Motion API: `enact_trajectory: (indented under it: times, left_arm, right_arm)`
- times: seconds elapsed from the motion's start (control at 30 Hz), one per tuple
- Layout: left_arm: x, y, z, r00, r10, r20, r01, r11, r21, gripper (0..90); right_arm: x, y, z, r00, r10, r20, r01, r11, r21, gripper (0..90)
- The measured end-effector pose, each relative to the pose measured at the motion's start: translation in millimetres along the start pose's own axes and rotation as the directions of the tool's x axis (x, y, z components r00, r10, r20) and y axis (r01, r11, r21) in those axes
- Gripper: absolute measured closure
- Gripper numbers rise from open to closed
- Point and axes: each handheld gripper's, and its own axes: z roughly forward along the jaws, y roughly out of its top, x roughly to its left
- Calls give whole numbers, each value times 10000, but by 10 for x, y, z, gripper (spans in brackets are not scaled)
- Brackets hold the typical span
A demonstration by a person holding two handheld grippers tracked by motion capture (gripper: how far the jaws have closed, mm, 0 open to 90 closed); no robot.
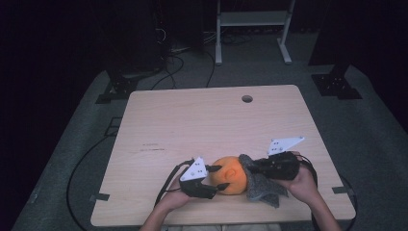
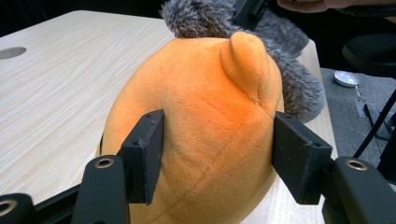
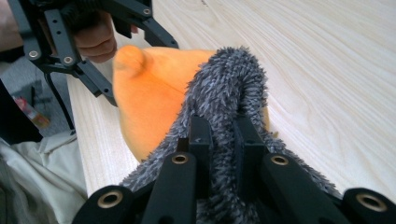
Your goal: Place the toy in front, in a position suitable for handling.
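Orange plush, rounded, with one small ear showing — the orange plush toy (image 1: 231,175) sits on the near part of the wooden table (image 1: 202,120), between our two hands. We judge the work as roughly midway: both pieces are gripped, but the grey furry cloth (image 1: 262,185) is draped against only the toy's right side, neither fully on nor fully off, so the pulling or fitting is yet to finish. Our left gripper (image 1: 215,177) has its jaws set on either flank of the toy; in the left gripper view both pads (image 2: 148,154) press into the orange fabric, which bulges between them, so we record it as clamped on the toy. Our right gripper (image 3: 223,140) is pinched together on a fold of the grey cloth, the fur squeezed up between its jaws. The toy lies just ahead of that fold, touching the cloth — in the high view the cloth is directly right of the toy, trailing toward the table's near edge.
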Motion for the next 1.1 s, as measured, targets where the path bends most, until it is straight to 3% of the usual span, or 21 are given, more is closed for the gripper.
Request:
enact_trajectory:
  times: [0.07,0.17,0.2,0.23,0.33,0.47,0.53,0.63,0.73,0.97,1.1]
  left_arm:
    - [16,-10,-12,10000,-16,64,16,10000,8,383]
    - [49,-24,-49,9999,-162,31,162,9999,-24,382]
    - [59,-27,-62,9999,-122,19,122,9999,13,380]
    - [60,-33,-73,9999,-114,-14,114,9999,18,379]
    - [73,-46,-98,9998,-120,-130,120,9999,33,379]
    - [105,-57,-99,9995,-306,-87,306,9995,-34,379]
    - [109,-64,-89,9996,-277,-72,277,9996,-60,378]
    - [125,-71,-102,9994,-330,-71,329,9994,-80,378]
    - [146,-89,-134,9990,-446,-60,446,9990,-78,377]
    - [183,-110,-151,9976,-696,-37,695,9974,-203,376]
    - [199,-122,-158,9973,-738,-26,737,9970,-240,371]
  right_arm:
    - [37,23,-14,9996,8,-270,-17,9995,-325,800]
    - [150,84,2,9916,-329,-1252,213,9954,-930,798]
    - [191,102,23,9905,-464,-1293,345,9951,-929,798]
    - [211,112,45,9911,-601,-1188,503,9953,-832,797]
    - [130,59,68,9958,-343,-848,291,9976,-628,796]
    - [-48,-79,39,9984,479,-311,-496,9972,-554,795]
    - [-8,-55,23,9976,438,-535,-482,9954,-833,795]
    - [128,42,56,9935,-146,-1128,9,9927,-1208,792]
    - [180,68,103,9951,-536,-833,455,9944,-957,790]
    - [-60,-131,63,9987,485,-169,-494,9973,-537,788]
    - [43,-33,47,9972,203,-717,-284,9931,-1142,788]
